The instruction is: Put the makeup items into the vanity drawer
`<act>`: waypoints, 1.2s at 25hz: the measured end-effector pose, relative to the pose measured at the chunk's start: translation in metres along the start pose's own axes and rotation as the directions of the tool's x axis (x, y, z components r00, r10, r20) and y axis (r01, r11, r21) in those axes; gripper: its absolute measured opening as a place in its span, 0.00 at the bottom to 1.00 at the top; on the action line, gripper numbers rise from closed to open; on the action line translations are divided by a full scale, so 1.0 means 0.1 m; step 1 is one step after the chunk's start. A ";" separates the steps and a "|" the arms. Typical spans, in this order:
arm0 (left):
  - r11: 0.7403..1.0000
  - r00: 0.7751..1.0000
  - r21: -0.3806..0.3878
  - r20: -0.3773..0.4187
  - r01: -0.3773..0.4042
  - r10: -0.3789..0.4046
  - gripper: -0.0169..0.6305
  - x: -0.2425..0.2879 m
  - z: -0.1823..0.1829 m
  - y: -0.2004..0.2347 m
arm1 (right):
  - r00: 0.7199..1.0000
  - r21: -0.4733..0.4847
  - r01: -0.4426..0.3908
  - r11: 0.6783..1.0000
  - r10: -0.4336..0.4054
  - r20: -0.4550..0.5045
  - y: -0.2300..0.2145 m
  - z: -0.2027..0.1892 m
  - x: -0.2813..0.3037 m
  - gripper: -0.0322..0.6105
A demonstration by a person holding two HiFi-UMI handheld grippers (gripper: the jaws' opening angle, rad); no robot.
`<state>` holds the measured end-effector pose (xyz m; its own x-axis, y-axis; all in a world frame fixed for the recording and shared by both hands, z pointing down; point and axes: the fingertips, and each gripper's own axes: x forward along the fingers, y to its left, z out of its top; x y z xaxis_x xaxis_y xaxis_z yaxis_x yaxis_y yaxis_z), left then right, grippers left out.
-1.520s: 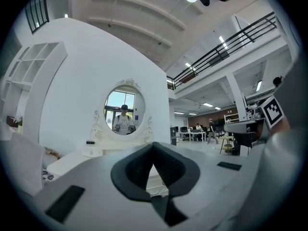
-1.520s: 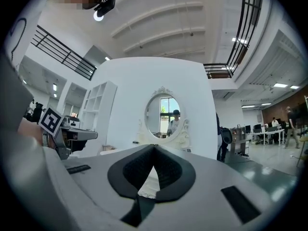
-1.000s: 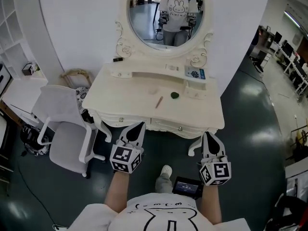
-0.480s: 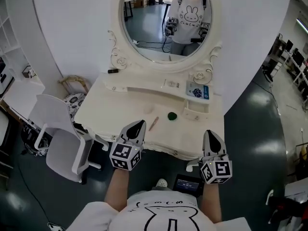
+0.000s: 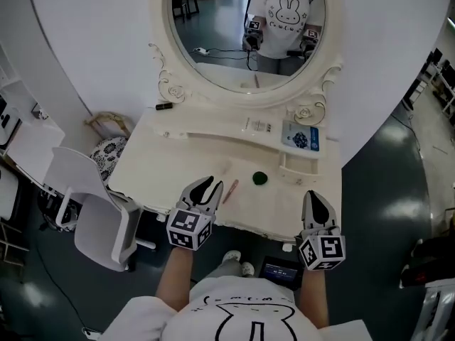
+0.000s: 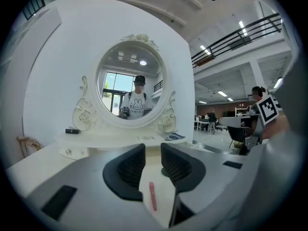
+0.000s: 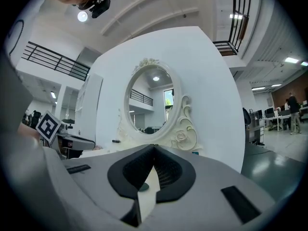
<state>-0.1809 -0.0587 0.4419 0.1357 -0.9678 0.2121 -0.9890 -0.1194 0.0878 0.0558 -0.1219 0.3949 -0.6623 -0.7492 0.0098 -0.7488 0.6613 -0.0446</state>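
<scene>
A pink stick and a round green item lie on the cream vanity top. My left gripper hovers over the table's front edge, just left of the pink stick. Its jaws have just been opening and stand slightly apart with nothing between them. In the left gripper view the pink stick shows through the gap of the left gripper, on the table beyond. My right gripper is at the front right edge, shut and empty. The green item shows below the right gripper.
An oval mirror stands behind the raised shelf, which carries a blue patterned card, a white labelled item and a small black item. A grey chair stands left. A dark tablet lies on the floor.
Both grippers have come forward to the vanity's front edge. The left jaws, shut before, now stand slightly apart. The right jaws stay shut.
</scene>
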 end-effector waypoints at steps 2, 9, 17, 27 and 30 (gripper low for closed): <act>1.000 0.999 -0.001 -0.034 0.027 -0.028 0.18 0.12 -0.07 0.02 | 1.000 0.006 0.020 1.000 -0.019 -0.016 -0.01 -0.05 0.06 0.07; 0.996 0.984 -0.024 -0.156 0.080 -0.083 0.18 0.43 -0.41 0.03 | 0.993 0.032 0.075 0.997 -0.072 -0.093 -0.12 -0.29 0.10 0.07; 0.994 0.951 -0.063 -0.292 0.089 -0.103 0.18 0.54 -0.99 0.00 | 0.973 0.076 0.131 0.989 -0.113 -0.200 -0.27 -0.79 -0.05 0.07; 0.996 0.868 -0.008 -0.489 0.091 -0.084 0.18 0.58 -1.59 -0.05 | 0.955 0.120 0.165 0.979 -0.129 -0.266 -0.34 -1.22 -0.17 0.07; 0.997 0.841 0.009 -0.537 0.079 -0.062 0.18 0.59 -1.67 -0.04 | 0.953 0.119 0.169 0.978 -0.131 -0.272 -0.34 -1.25 -0.19 0.07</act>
<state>-0.1593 -0.0781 0.6166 0.2071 -0.6880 0.6956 -0.9757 -0.1970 0.0957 0.0905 -0.1260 0.5206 -0.5402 -0.7911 0.2869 -0.8413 0.5161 -0.1610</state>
